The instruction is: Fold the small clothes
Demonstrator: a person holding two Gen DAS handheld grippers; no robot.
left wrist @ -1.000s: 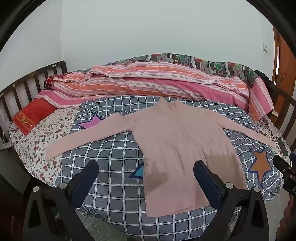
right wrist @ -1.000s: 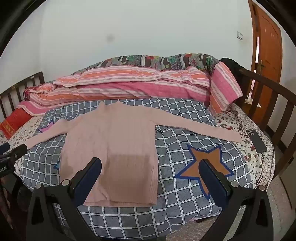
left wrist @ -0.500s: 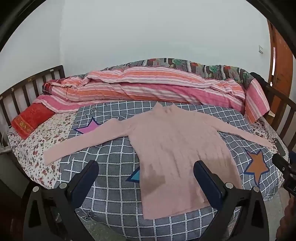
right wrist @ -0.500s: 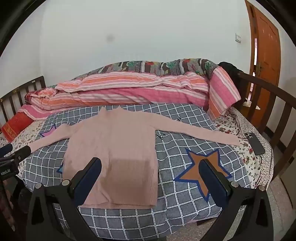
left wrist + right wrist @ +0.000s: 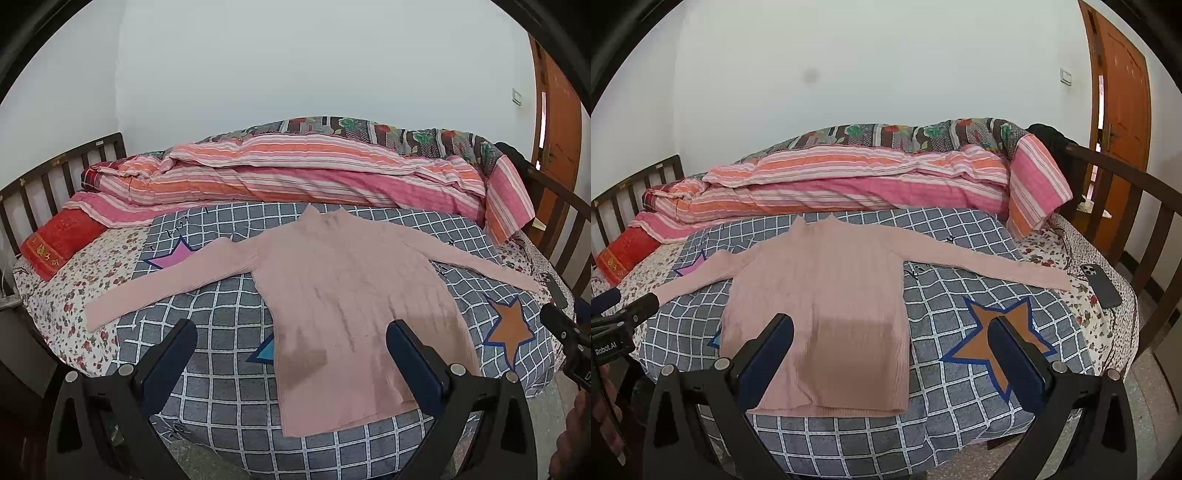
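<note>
A pink long-sleeved knit sweater (image 5: 347, 288) lies flat on a grey checked blanket (image 5: 229, 332), neck toward the far side, both sleeves spread out sideways. It also shows in the right wrist view (image 5: 827, 291). My left gripper (image 5: 291, 332) is open and empty, held off the near edge of the bed above the sweater's hem. My right gripper (image 5: 892, 328) is open and empty, held off the near edge by the sweater's right hem side. Neither touches the cloth.
A rolled striped quilt (image 5: 303, 177) lies along the far side of the bed. A red pillow (image 5: 55, 240) is at the left. A dark phone (image 5: 1102, 284) lies by the right sleeve end. Wooden bed rails (image 5: 1137, 221) stand at both ends; an orange door (image 5: 1123, 92) is at the right.
Both grippers have drawn back and risen slightly, so the bed sits lower and farther in both views. The sweater has not moved.
</note>
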